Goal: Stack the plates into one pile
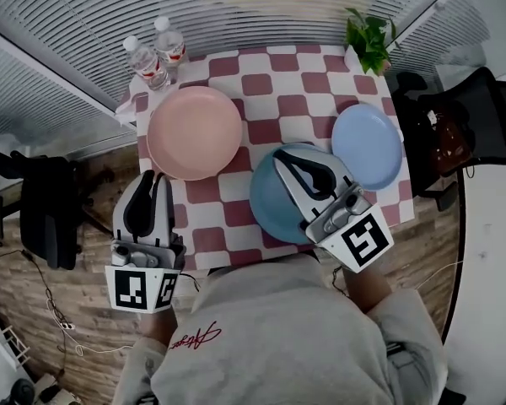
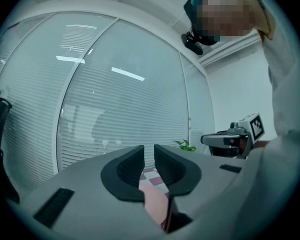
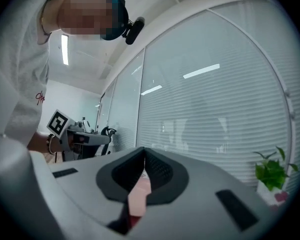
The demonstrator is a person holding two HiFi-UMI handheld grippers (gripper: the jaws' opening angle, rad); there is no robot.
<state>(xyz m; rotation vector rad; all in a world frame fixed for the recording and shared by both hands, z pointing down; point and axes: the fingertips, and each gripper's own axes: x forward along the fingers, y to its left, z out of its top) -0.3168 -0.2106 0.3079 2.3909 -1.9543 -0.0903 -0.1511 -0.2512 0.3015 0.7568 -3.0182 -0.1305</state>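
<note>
Unstacked on the table (image 1: 278, 83): pink plate (image 1: 194, 132) at ten o'clock, light blue plate (image 1: 368, 146) at three, darker blue plate (image 1: 267, 202) at six. Left hand-held gripper (image 1: 154, 178) narrowly parted, right hand-held gripper (image 1: 281, 155) closed, both empty, seemingly lining up.

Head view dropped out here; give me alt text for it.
Three round plates lie unstacked on a red checked table: pink plate at left, teal plate in front, pale blue plate at right. The shut right gripper is over the teal plate; the left gripper, slightly open and empty, is at the near edge.
</note>
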